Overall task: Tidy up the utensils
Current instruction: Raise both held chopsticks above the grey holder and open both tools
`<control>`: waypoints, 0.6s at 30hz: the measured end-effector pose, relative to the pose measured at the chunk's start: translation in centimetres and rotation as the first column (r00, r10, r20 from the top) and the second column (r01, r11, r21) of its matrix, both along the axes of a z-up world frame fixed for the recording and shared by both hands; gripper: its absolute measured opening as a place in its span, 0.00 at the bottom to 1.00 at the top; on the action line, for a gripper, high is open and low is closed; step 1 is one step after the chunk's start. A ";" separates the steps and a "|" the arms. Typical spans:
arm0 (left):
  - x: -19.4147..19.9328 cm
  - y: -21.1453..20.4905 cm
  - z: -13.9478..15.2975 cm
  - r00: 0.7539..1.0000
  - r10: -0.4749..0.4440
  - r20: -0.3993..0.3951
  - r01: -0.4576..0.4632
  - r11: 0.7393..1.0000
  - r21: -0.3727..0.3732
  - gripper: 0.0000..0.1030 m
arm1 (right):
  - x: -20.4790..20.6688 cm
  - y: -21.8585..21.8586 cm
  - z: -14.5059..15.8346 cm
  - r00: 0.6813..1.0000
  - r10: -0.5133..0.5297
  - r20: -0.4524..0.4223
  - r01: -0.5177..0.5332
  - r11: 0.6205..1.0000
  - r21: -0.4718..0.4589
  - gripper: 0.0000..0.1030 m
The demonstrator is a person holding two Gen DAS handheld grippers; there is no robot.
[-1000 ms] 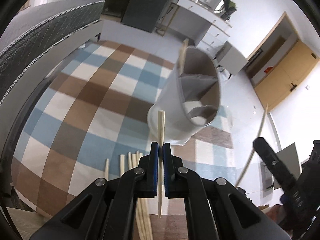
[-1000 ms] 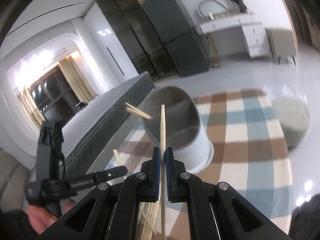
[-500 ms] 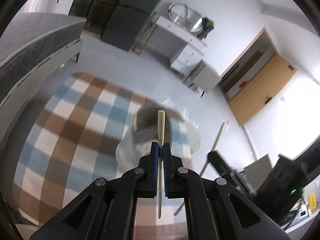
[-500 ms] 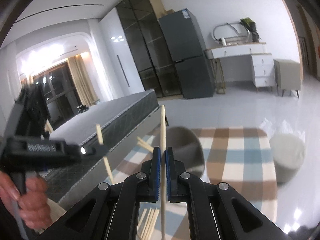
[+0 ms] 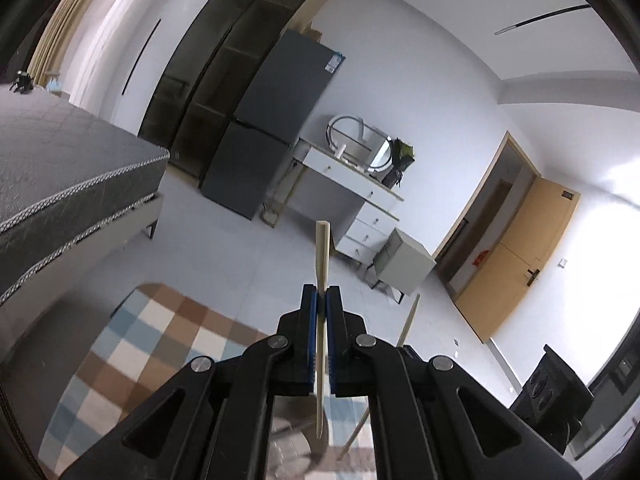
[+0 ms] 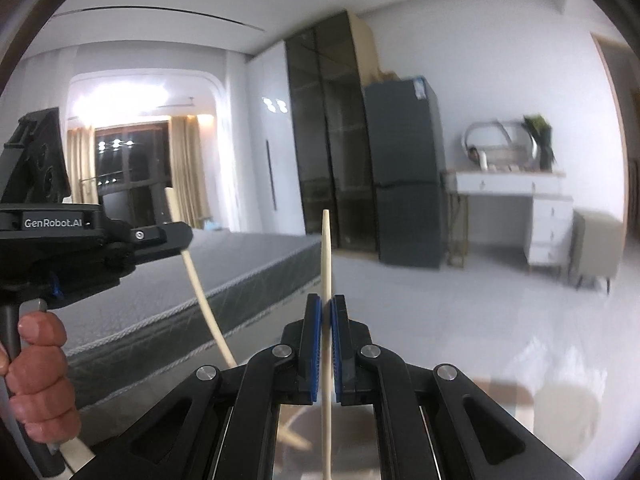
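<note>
My left gripper (image 5: 321, 295) is shut on a pale wooden chopstick (image 5: 322, 256) that stands upright between its blue pads. My right gripper (image 6: 327, 305) is shut on another pale chopstick (image 6: 326, 256), also upright. In the right wrist view the left gripper (image 6: 176, 232) shows at the left with its chopstick (image 6: 200, 288) hanging down, held by a hand (image 6: 36, 384). In the left wrist view the right gripper's chopstick (image 5: 408, 324) shows low right. The utensil holder is hidden behind the gripper bodies.
Both cameras are tilted up at the room. A grey bed (image 5: 60, 184) lies to the left, a checked rug (image 5: 160, 344) below, a dark fridge (image 5: 272, 128), a white desk (image 5: 352, 184) and a wooden door (image 5: 516, 264) further back.
Both grippers have tilted up and lifted with their chopsticks. The white holder and the loose chopsticks on the table have dropped out of view below the gripper bodies.
</note>
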State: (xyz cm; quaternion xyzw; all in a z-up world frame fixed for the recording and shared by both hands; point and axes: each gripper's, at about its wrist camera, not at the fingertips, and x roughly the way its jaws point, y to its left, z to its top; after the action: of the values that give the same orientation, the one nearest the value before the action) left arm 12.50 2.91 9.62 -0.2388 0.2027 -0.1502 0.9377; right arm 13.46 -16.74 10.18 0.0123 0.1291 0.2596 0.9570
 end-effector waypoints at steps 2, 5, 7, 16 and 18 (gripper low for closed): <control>1.2 0.1 -0.8 1.000 0.013 -0.002 -0.013 1.000 0.007 0.00 | 1.0 0.6 -0.5 1.000 0.015 0.026 -0.014 1.000 -0.003 0.04; 2.4 0.5 -2.1 0.999 0.030 -0.012 -0.030 1.000 0.001 0.00 | 2.6 0.8 -1.6 1.000 0.014 0.022 -0.015 1.000 0.026 0.04; 2.6 0.6 -2.7 1.000 0.028 -0.009 -0.028 1.000 -0.009 0.00 | 3.3 0.6 -2.2 1.000 -0.001 0.023 0.000 0.998 0.062 0.04; 3.7 -0.5 -4.6 0.999 0.019 -0.042 -0.016 0.998 0.061 0.00 | 5.3 0.1 -4.7 0.999 -0.041 -0.031 0.045 0.991 0.128 0.04; 3.8 -0.9 -4.9 0.999 0.024 -0.047 -0.020 0.997 0.075 0.00 | 5.2 -0.2 -5.3 0.998 -0.052 -0.046 0.058 0.988 0.140 0.04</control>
State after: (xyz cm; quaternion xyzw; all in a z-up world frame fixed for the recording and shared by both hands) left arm 16.26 2.00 4.71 -0.2093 0.2278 -0.1264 0.9425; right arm 18.70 -16.94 4.87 0.0892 0.1299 0.2414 0.9576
